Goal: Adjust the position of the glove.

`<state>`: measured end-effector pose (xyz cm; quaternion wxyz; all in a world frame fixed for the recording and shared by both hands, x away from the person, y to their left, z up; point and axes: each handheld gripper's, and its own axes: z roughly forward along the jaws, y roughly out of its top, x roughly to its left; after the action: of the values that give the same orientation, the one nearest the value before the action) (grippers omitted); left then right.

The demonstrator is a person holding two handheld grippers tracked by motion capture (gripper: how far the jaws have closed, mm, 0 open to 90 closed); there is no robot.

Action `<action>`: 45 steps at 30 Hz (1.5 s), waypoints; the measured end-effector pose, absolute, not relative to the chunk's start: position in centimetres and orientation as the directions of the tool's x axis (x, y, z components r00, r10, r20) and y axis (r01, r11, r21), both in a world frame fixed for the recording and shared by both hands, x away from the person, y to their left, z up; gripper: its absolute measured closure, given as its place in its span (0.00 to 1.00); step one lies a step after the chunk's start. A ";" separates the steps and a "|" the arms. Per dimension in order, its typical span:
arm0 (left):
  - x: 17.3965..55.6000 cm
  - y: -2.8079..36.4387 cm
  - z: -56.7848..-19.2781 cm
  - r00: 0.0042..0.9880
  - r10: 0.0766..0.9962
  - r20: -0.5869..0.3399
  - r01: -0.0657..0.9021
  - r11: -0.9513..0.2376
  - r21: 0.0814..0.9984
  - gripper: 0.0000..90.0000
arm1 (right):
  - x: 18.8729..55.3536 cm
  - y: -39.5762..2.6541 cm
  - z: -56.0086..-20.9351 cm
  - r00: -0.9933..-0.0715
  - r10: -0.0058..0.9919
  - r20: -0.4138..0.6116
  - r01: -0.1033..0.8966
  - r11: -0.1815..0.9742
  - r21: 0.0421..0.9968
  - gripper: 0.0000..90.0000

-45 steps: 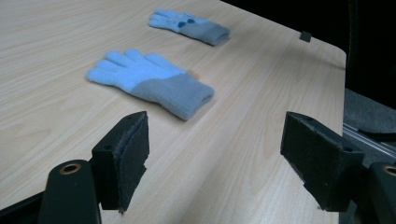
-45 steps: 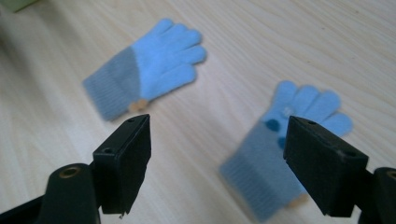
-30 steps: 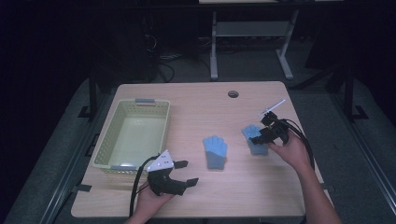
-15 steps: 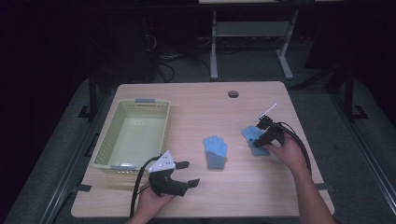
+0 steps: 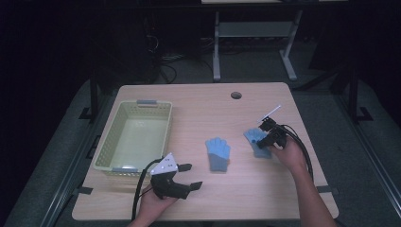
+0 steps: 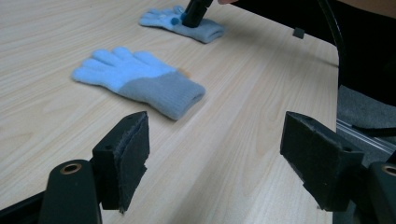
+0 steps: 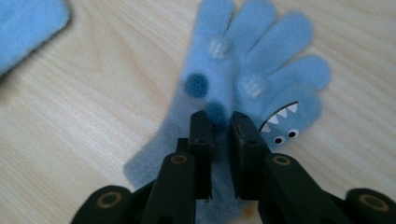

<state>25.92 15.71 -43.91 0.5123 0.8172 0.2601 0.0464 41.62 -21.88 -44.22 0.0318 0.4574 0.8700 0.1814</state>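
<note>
Right tongs (image 7: 219,140): clenched on a fold of the light blue knitted glove with dark pom-poms and a toothy face on its thumb (image 7: 243,65); jaws had just been closing, glove fabric pinched between them.
Right tongs, high view (image 5: 265,143): pointed down at the glove (image 5: 254,138), held from the table's right side by a hand.
Held glove: flat on the light wood table (image 5: 198,113), right of centre, fingers spread away from the tongs, cuff toward the hand.
Left tongs (image 6: 215,158): released, wide apart, nothing between the black padded jaws; only bare table (image 6: 224,154) under them.
Left tongs, high view (image 5: 188,176): low over the near edge, jaws aimed toward the table's middle, grey three-cornered plate on top.
Second glove: plain light blue knitted glove with a grey-blue cuff (image 6: 140,81), flat near the middle (image 5: 218,152), between the two tongs, touched by neither, apart from the held glove.
Basket: pale green slotted plastic basket (image 5: 105,156), rectangular, on the table's left half, just beyond the left tongs.
Table detail: round dark cable hole (image 5: 236,95) near the far edge.
</note>
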 end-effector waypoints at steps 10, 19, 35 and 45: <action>26.0 15.8 -43.9 0.858 0.477 -0.190 0.378 -0.337 0.862 0.26 | 40.6 -22.7 -41.8 -0.534 0.832 0.150 0.799 0.439 0.410 0.93; 25.9 15.8 -43.9 0.858 0.480 -0.181 0.371 -0.337 0.866 0.27 | 38.3 -20.3 -37.6 -0.604 0.782 0.155 0.729 0.463 0.504 0.93; 25.8 15.9 -43.8 0.857 0.487 -0.171 0.361 -0.330 0.872 0.27 | 36.3 -12.6 -37.9 -0.657 0.722 0.219 0.708 0.490 0.509 0.93; 25.9 16.0 -43.7 0.861 0.482 -0.160 0.353 -0.342 0.871 0.27 | 36.5 -9.4 -39.7 -0.660 0.716 0.228 0.717 0.508 0.478 0.93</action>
<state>25.89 15.98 -43.73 0.5134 0.8167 0.2558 0.0627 36.46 -9.44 -39.73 -0.0007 0.4124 0.8684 0.2755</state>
